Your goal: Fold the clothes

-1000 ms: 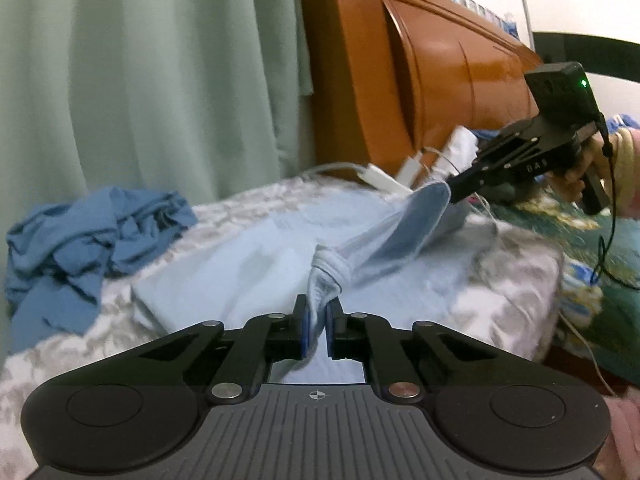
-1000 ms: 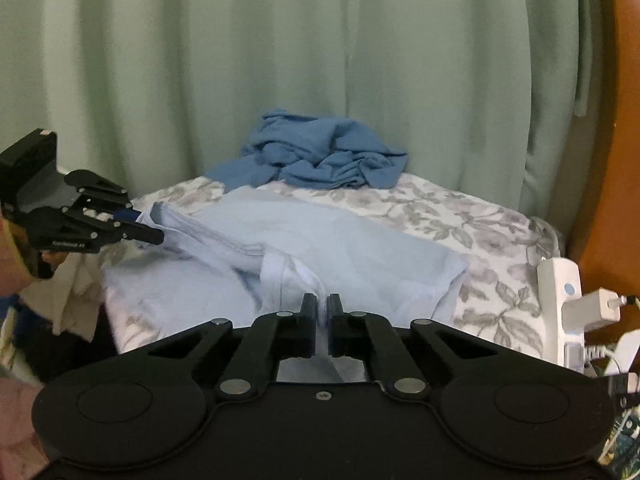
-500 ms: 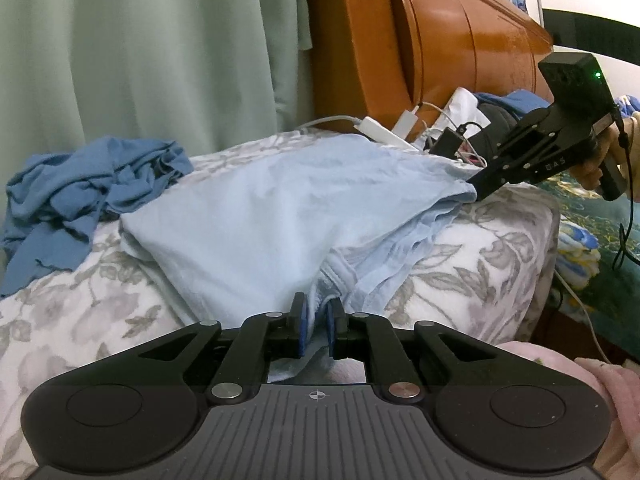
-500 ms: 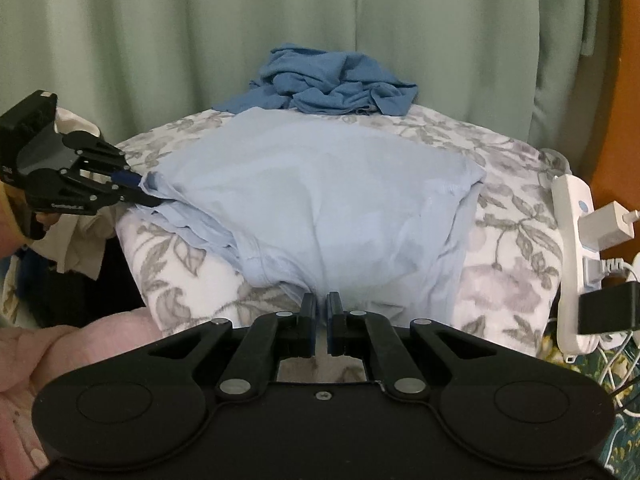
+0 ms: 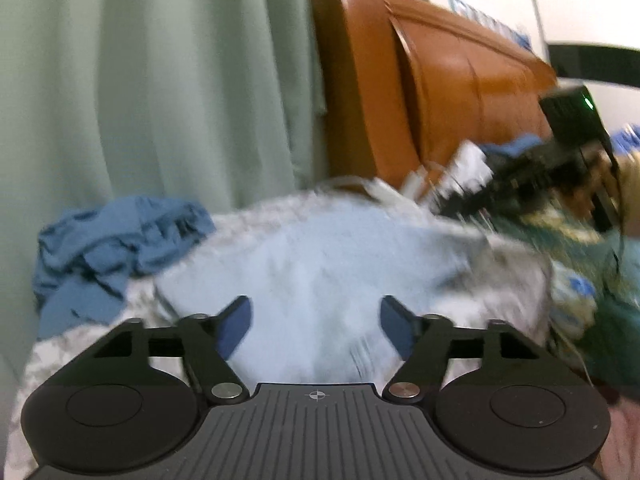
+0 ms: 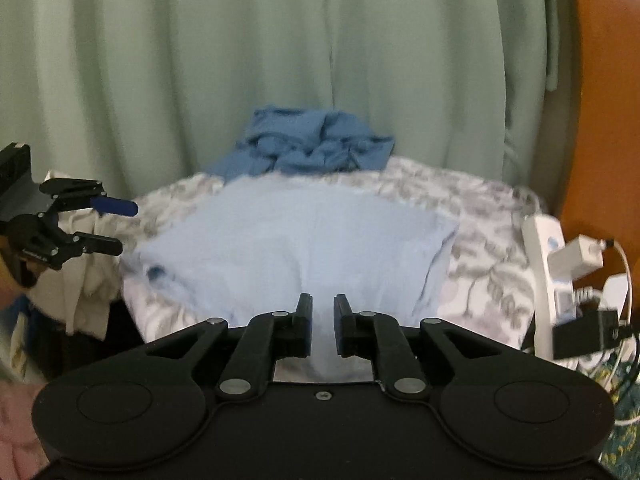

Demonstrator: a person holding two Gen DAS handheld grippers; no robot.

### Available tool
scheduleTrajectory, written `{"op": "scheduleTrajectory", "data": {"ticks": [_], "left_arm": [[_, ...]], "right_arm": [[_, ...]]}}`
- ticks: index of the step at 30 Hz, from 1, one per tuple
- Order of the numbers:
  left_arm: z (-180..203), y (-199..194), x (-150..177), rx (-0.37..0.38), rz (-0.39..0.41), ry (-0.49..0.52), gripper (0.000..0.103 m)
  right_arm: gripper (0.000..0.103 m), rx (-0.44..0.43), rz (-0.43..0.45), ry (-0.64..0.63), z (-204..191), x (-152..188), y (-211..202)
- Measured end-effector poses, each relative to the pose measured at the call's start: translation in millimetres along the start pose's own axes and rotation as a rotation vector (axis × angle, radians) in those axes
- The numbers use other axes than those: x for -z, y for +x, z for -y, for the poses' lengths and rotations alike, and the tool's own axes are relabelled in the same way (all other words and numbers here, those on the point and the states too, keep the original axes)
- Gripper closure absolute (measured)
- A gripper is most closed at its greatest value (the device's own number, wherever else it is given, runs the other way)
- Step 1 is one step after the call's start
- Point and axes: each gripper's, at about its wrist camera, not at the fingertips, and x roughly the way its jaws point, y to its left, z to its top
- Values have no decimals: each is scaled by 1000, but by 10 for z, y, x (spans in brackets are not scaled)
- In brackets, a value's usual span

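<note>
A light blue garment [image 5: 320,272] [image 6: 300,240] lies folded flat on the floral bed cover [image 6: 480,240]. My left gripper [image 5: 316,316] hovers over its near edge; the jaws are opening wide and nothing is pinched between them. From the right wrist view the left gripper [image 6: 120,226] stands apart at the garment's left corner. My right gripper [image 6: 322,304] is at the garment's front edge; its jaws are opening a little, with cloth showing in the gap but not pressed. In the left wrist view the right gripper [image 5: 472,200] is a blur.
A crumpled dark blue garment [image 5: 112,240] [image 6: 316,148] lies at the back of the bed by the green curtain [image 6: 280,60]. An orange wooden headboard [image 5: 440,92] stands to the right. A white power strip [image 6: 544,264] with chargers and cables sits beside the bed.
Both grippers have let go of the light blue garment's edge, which they held shut before. The left jaws have spread wide, the right only slightly. The garment now lies flat.
</note>
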Motion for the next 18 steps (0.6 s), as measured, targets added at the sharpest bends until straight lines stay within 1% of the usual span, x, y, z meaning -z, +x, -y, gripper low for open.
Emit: {"op": "scheduleTrajectory", "data": {"ticks": [1,3,5,7,11,13,14,16,18], "left_arm": [[-6,41,-54,-18,16,-13,27],[-17,206,-169,-70,19,-55,26],[-55,411,-250,-75,8,-102,25],[-145,614,-328,-80,-19,-154,22],[-360,1013,-463,-76,-74,-278,22],[-537,1154,-463,-93,-94,-338,23],[-604,1193,-466,-107,-99,-349,23],[-743,1253,-457,-148,-110,-351,23],[-872,1304,-435,-179,-123,-348,23]], "right_arm": [[86,6,6,4,-10,-43,34],[86,16,7,24,-22,-125,162],[86,15,-4,42,-42,-199,324],[86,21,-20,49,-65,-277,486],[86,67,-36,56,-19,-460,765],[86,105,-42,63,106,-542,874],[86,125,-39,81,195,-571,910],[85,158,-33,129,389,-612,976],[83,176,-32,185,586,-621,1043]]}}
